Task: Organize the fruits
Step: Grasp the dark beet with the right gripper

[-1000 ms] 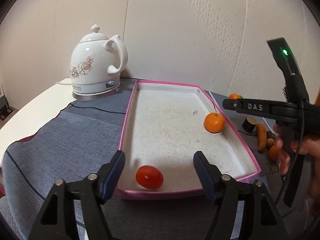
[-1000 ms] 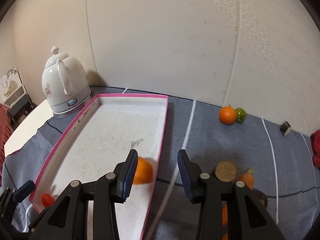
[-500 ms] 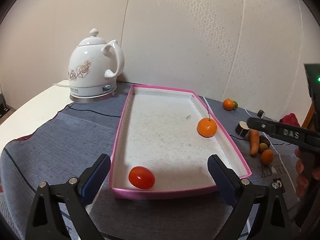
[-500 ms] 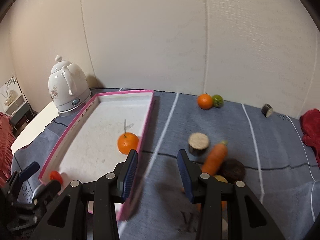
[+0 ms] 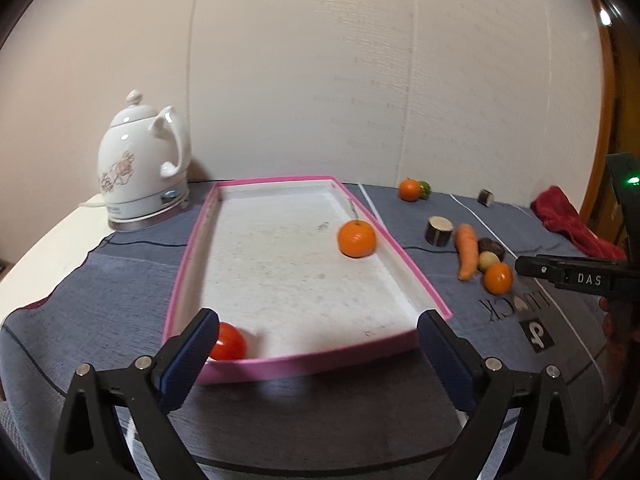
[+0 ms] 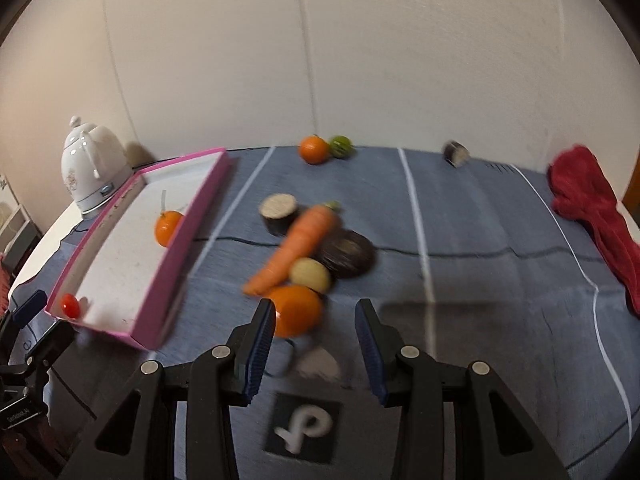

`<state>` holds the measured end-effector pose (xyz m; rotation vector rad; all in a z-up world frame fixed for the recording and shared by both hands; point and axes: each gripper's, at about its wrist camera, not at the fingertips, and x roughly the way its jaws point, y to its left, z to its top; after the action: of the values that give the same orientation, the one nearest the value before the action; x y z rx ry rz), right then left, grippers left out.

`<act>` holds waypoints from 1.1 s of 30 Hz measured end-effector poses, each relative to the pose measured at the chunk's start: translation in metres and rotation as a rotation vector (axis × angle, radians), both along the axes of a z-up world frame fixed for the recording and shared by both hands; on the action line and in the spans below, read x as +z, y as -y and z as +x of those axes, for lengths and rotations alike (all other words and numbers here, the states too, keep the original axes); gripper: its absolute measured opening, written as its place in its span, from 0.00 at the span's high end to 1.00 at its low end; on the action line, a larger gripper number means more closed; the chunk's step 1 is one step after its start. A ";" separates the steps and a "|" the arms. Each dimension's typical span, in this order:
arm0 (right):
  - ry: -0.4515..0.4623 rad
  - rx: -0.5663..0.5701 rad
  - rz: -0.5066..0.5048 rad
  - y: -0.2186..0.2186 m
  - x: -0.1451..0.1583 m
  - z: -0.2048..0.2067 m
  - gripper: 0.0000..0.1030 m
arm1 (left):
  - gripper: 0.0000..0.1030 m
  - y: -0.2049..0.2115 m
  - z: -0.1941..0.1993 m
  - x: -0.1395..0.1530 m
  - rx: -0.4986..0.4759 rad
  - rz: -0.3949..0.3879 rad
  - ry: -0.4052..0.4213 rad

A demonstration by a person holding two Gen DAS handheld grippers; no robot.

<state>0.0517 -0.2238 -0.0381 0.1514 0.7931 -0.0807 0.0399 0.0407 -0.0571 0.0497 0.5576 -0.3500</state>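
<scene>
Two pairs of tongs, both gaping, gripping nothing.
Your right tongs (image 6: pixel 315 330) hover just behind the round orange fruit (image 6: pixel 297 309); your left tongs (image 5: pixel 320 354) face the pink-rimmed white tray (image 5: pixel 304 362).

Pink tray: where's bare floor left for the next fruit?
The pink-rimmed white tray is bare between the red tomato at its near-left corner and the stemmed orange mandarin by its right wall. The carrot cluster outside is crowded.
</scene>
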 end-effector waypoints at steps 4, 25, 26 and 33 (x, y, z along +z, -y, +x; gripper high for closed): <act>-0.007 -0.027 0.033 0.015 -0.007 -0.012 0.59 | 0.03 0.012 -0.008 0.000 -0.035 0.010 -0.009; -0.028 0.087 0.066 0.045 -0.030 0.049 0.60 | 0.03 0.076 -0.022 0.005 -0.136 0.012 -0.105; -0.032 0.097 0.064 0.045 -0.031 0.053 0.60 | 0.03 0.076 -0.020 0.005 -0.131 0.007 -0.112; -0.047 0.132 0.096 0.045 -0.036 0.072 0.59 | 0.03 0.077 -0.017 0.003 -0.133 0.004 -0.135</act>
<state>0.1239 -0.2683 -0.0743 0.1885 0.8523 0.0790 0.0227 -0.0363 -0.0542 0.0680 0.6907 -0.4846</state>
